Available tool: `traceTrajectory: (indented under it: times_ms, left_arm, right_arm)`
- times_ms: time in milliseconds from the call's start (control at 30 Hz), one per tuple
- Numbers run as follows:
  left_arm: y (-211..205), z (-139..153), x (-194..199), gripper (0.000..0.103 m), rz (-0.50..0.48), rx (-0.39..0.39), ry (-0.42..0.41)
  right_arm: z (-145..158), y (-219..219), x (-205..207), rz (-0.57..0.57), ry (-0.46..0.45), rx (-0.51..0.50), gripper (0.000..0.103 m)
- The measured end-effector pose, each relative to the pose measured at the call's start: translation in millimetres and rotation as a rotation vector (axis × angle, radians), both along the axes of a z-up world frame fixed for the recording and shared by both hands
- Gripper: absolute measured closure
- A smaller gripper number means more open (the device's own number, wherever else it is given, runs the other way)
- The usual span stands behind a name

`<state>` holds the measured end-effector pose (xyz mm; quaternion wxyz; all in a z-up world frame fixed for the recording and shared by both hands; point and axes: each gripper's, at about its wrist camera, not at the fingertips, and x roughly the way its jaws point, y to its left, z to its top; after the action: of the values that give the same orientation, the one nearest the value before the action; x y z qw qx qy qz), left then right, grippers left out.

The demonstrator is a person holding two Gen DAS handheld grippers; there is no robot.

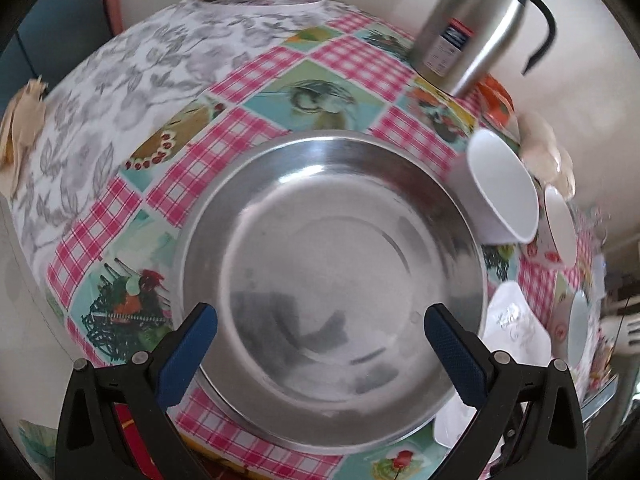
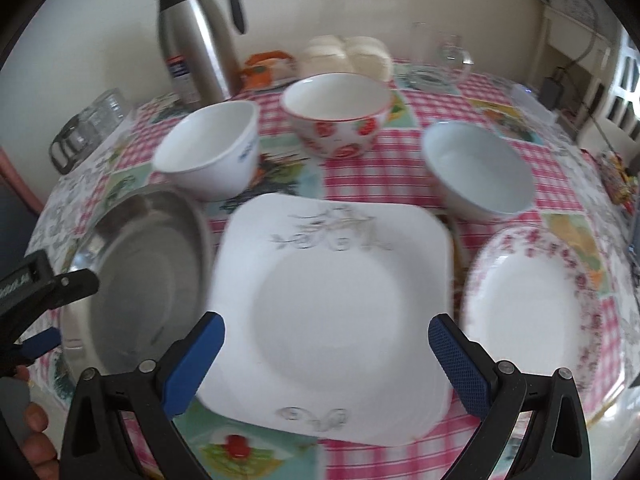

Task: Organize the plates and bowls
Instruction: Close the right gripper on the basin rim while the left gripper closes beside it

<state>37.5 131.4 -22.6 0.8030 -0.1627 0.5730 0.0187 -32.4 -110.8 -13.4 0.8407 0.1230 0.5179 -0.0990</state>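
A steel plate [image 1: 332, 264] lies on the patterned tablecloth, filling the left wrist view. My left gripper [image 1: 320, 344] hovers open over its near part, nothing between the blue pads. In the right wrist view my right gripper [image 2: 326, 352] is open above a square white plate [image 2: 332, 304]. The steel plate [image 2: 140, 264] lies left of it and a round flowered plate [image 2: 532, 304] right of it. Behind stand a white bowl [image 2: 208, 152], a strawberry bowl [image 2: 336, 116] and another white bowl [image 2: 480, 172]. The left gripper [image 2: 40, 312] shows at the left edge.
A steel thermos jug [image 2: 196, 44] stands at the back left, with a glass jug [image 2: 88, 128] beside the table edge. Glassware [image 2: 444, 60] and a cream container [image 2: 348, 56] sit at the back. A hand [image 2: 36, 440] shows at the lower left. The wall is close behind the table.
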Motion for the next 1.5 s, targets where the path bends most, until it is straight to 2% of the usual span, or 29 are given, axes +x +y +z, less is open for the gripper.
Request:
traceTrajectory:
  times_ms: [400, 533, 733, 800, 900, 967, 1033, 1067, 1233, 1400, 1500]
  left_arm:
    - [52.0, -12.2, 3.4, 0.0, 0.082, -0.056, -0.033]
    - [56.3, -11.2, 5.9, 0.0, 0.06, -0.048, -0.068]
    - [57.3, -7.3, 14.9, 0.0, 0.022, -0.009, -0.142]
    - [60.5, -5.5, 16.6, 0.0, 0.029, 0.019, -0.181]
    - [66.2, -5.2, 17.9, 0.0, 0.043, 0.037, -0.213]
    - [68.5, -8.3, 20.2, 0.0, 0.034, 0.038, -0.197]
    - [69.4, -13.4, 23.3, 0.0, 0.022, 0.03, -0.153]
    - [70.7, -16.4, 24.3, 0.0, 0.02, 0.023, -0.133]
    - [73.5, -25.0, 23.3, 0.0, 0.023, 0.031, -0.099]
    - [75.8, -30.0, 21.9, 0.001, 0.031, 0.023, -0.077]
    - [78.1, -33.8, 22.0, 0.015, 0.033, 0.009, -0.056]
  right_arm:
    - [-11.7, 42.7, 23.4, 0.114, -0.014, -0.006, 0.003]
    - [-18.1, 45.1, 28.2, 0.125, 0.0, 0.032, 0.014]
    - [-22.0, 47.7, 31.0, 0.13, 0.003, 0.057, 0.023]
    - [-21.4, 47.5, 31.1, 0.126, -0.002, 0.059, 0.025]
    - [-22.8, 47.0, 32.7, 0.125, -0.001, 0.077, 0.033]
    - [-25.7, 46.8, 34.4, 0.128, 0.01, 0.097, 0.038]
    - [-29.6, 46.8, 36.0, 0.129, 0.02, 0.122, 0.049]
    - [-31.4, 46.3, 36.3, 0.128, 0.024, 0.135, 0.05]
    - [-31.7, 45.8, 35.7, 0.137, 0.016, 0.205, 0.055]
    - [-27.8, 54.8, 37.7, 0.173, -0.003, 0.2, 0.056]
    - [-26.4, 56.8, 38.6, 0.181, -0.015, 0.21, 0.056]
